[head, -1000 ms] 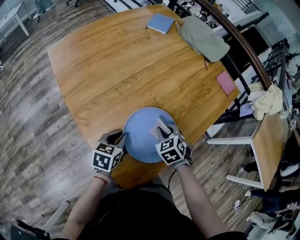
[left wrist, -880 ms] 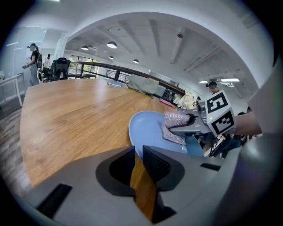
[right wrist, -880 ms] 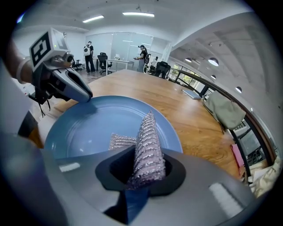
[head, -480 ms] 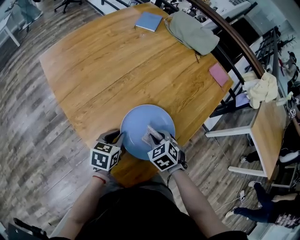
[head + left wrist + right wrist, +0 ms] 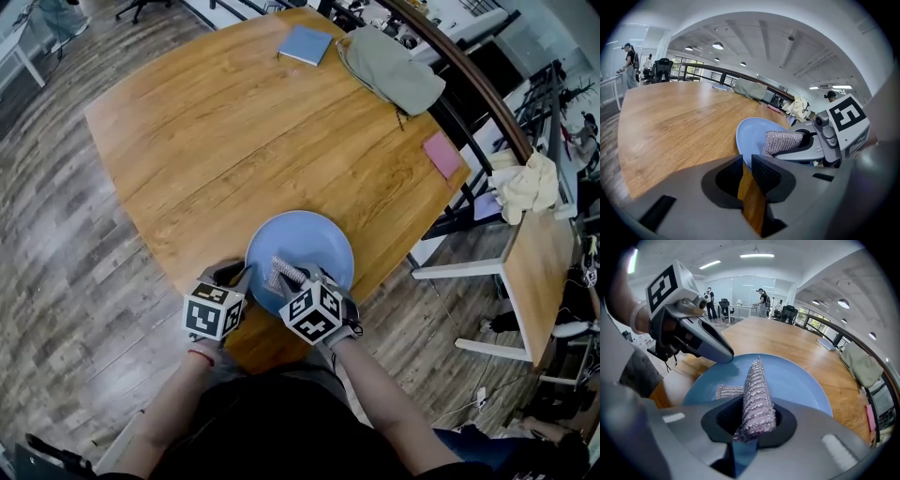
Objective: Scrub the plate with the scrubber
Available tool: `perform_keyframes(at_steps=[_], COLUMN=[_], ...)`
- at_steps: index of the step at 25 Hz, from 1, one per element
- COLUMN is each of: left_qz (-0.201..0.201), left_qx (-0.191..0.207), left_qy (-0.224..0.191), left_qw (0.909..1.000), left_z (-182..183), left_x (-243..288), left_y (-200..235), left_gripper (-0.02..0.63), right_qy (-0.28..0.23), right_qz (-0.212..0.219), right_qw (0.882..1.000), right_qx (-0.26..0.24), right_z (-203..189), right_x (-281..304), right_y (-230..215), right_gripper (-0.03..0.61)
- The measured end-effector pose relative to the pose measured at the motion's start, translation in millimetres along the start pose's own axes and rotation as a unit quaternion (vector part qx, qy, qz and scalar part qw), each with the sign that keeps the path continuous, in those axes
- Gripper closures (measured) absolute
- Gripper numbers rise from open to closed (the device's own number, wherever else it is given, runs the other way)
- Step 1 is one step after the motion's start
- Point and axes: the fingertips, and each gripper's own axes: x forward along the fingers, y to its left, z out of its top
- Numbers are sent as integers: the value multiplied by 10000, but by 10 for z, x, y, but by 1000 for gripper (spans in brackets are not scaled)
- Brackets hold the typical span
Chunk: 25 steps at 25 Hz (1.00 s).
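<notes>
- scrubber: a silvery mesh pad, pinched upright in the right gripper, its lower edge down on the plate
- plate: blue, lying on the wooden table at the near edge
- left gripper: jaws drawn almost together with only a thin slit between them, tips against the plate's left rim
- each gripper's cube carries black-and-white square markers

Light blue plate, silvery ribbed scrubber, brown wood-grain table.
</notes>
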Motion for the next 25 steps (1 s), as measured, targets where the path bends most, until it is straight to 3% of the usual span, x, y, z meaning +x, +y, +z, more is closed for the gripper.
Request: perform_keyframes(at_steps=[11,25], left_qz=[190,287], left_qx=[-218,-323], left_qy=[-80,-133], left_qw=[9996,9990], left_z=[1,1], left_x=[10,4], left_y=[-13,36], left_gripper=[564,566], right_qy=[-129,-95], right_qz=[310,-70], right_qw=[9984,9997], right_qx=[-458,203], right_z=[295,86], right_x=[241,134], right_y=[-170,-682], right_gripper=[508,508])
